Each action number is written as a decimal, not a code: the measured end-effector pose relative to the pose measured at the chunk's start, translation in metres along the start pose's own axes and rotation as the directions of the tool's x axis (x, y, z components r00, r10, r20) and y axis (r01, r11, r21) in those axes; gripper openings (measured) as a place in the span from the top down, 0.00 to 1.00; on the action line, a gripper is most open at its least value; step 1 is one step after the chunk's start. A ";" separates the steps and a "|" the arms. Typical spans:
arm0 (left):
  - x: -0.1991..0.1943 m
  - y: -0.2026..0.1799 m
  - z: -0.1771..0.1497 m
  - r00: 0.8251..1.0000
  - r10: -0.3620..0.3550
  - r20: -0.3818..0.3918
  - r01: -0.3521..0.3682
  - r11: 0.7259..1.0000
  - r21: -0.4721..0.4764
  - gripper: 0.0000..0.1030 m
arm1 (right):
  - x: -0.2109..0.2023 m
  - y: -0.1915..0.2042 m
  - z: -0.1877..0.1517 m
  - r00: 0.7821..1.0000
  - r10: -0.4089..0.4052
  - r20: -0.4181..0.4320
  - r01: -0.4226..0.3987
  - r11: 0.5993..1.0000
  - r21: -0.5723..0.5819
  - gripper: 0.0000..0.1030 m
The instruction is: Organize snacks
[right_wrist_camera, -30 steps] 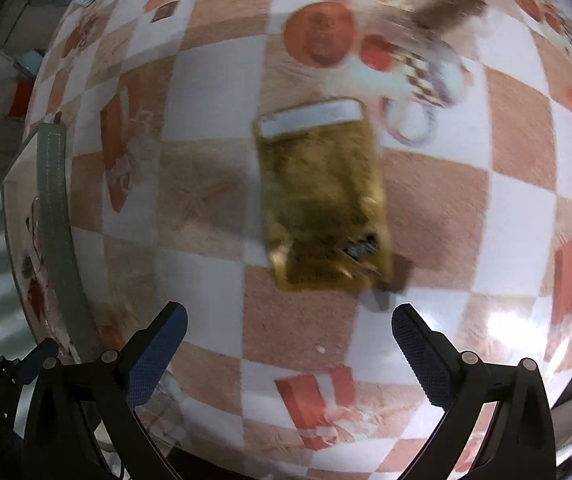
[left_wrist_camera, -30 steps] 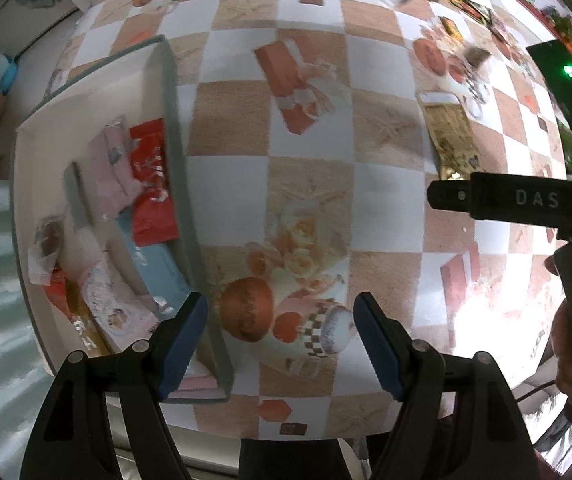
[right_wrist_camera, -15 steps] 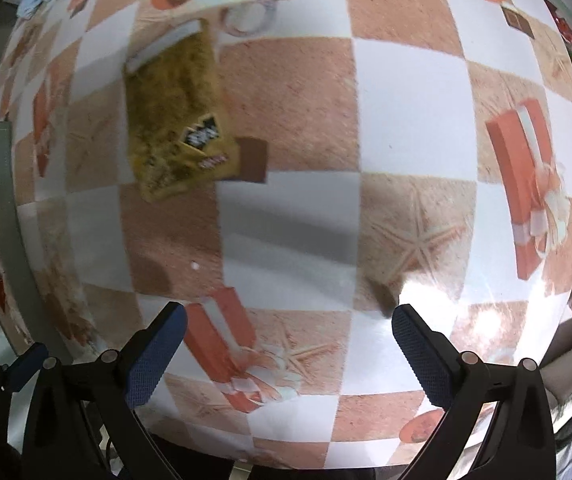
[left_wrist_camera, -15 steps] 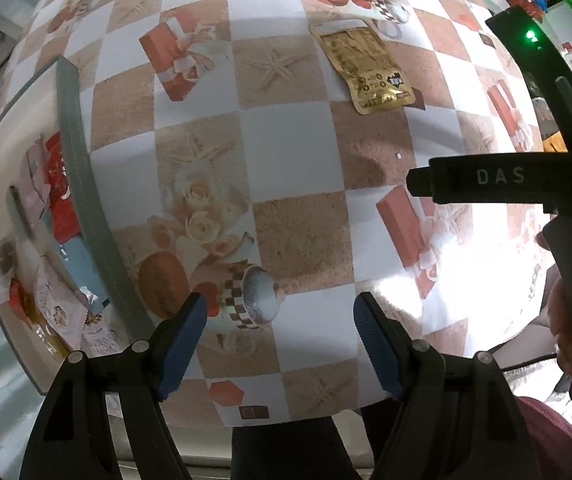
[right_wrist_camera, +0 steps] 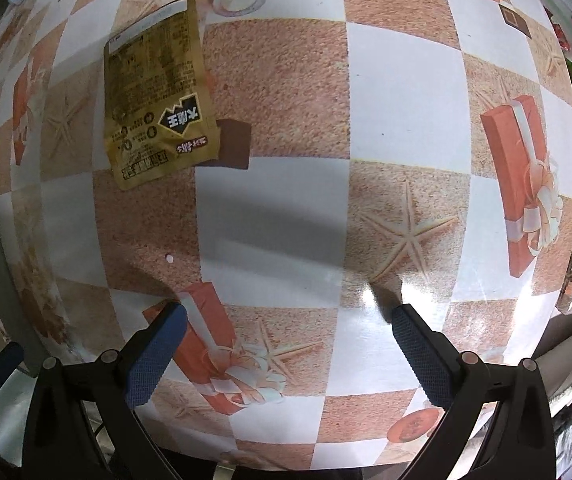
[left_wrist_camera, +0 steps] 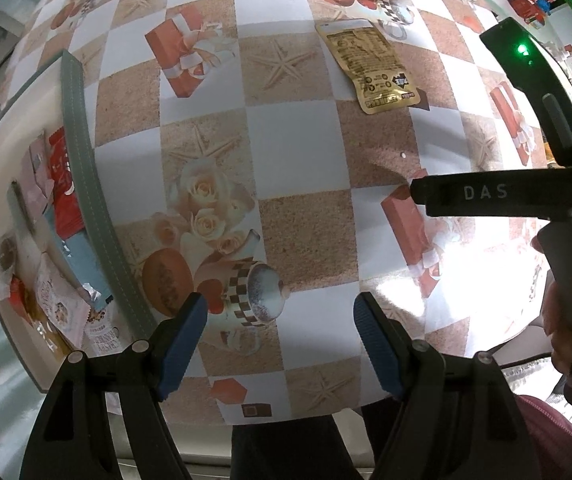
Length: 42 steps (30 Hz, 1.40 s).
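Left wrist view: the storage box w/ grey rim sits at the table's left edge and already holds several packets (red, pink, blue, a cracker-type bag), so a good part of the sorting looks done. The left gripper hangs over the checkered tablecloth, jaws apart, nothing btwn them. The gold snack pouch lies loose, well apart from the box; more items sit at the far edge, too small to ID. Right wrist view: the right gripper is also spread wide and empty, low over the cloth, the gold pouch ahead and to its left, not yet reached. Left to do, prob.: grab that pouch, move it to the box, then the far items.
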<state>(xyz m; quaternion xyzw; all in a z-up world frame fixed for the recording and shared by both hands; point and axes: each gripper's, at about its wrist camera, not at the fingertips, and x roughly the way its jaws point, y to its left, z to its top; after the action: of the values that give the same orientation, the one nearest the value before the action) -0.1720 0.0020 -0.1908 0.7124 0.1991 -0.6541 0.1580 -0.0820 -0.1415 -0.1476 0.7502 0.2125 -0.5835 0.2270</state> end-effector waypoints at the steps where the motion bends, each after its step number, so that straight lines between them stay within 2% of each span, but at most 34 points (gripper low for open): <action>1: 0.000 0.000 0.000 1.000 0.000 0.000 0.000 1.000 -0.001 0.23 | 0.001 0.004 0.000 1.000 -0.006 -0.001 0.006 1.000 -0.003 0.00; 4: 0.000 0.000 0.000 1.000 0.001 -0.001 -0.001 1.000 0.000 0.23 | 0.006 0.012 0.001 1.000 -0.027 -0.004 0.027 1.000 -0.015 0.00; 42: -0.004 0.002 0.000 1.000 -0.003 0.004 0.003 1.000 0.005 0.23 | 0.007 0.020 0.002 1.000 -0.028 -0.006 0.028 0.999 -0.019 0.00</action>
<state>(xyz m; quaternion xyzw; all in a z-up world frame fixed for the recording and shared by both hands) -0.1715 -0.0002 -0.1867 0.7110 0.1983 -0.6564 0.1557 -0.0705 -0.1583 -0.1527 0.7469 0.2292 -0.5822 0.2250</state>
